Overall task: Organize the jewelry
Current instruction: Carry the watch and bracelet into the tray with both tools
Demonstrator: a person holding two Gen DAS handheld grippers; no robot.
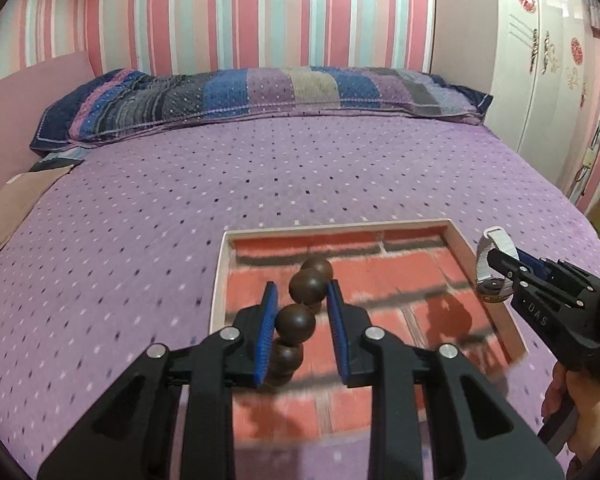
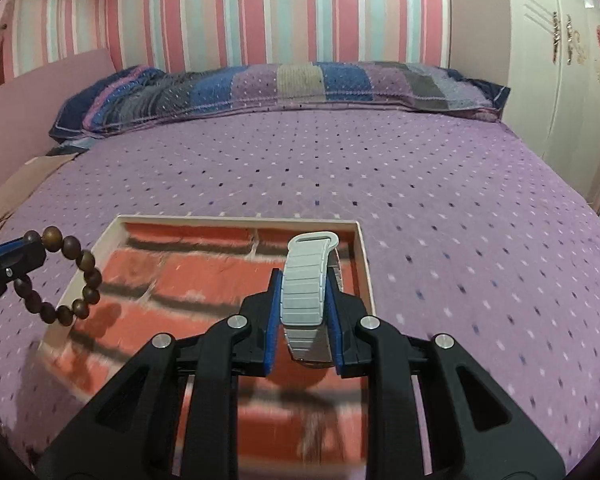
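Tray (image 2: 366, 276) rim below both loads; left tongs (image 1: 302, 308) clamp bead bracelet (image 1: 296, 324), right tongs (image 2: 305, 300) clamp watch (image 2: 304, 292).

The left black plastic gripper (image 1: 302, 312) has angular arms with triangular cut-outs, round silver screws at the joints and ribbed blue pads (image 1: 267, 332). The right black plastic gripper (image 2: 303, 300) matches it and bears white letters "DAS".

The right tongs (image 2: 303, 292) clamp a silver link-band wristwatch (image 2: 306, 280) between blue pads, above a shallow white-rimmed tray (image 2: 365, 256) with a red brick-patterned floor on the purple dotted bed (image 2: 460, 208). Far to their left, the left tongs (image 2: 24, 256) grip a brown wooden bead bracelet (image 2: 72, 280) over the tray's left rim.
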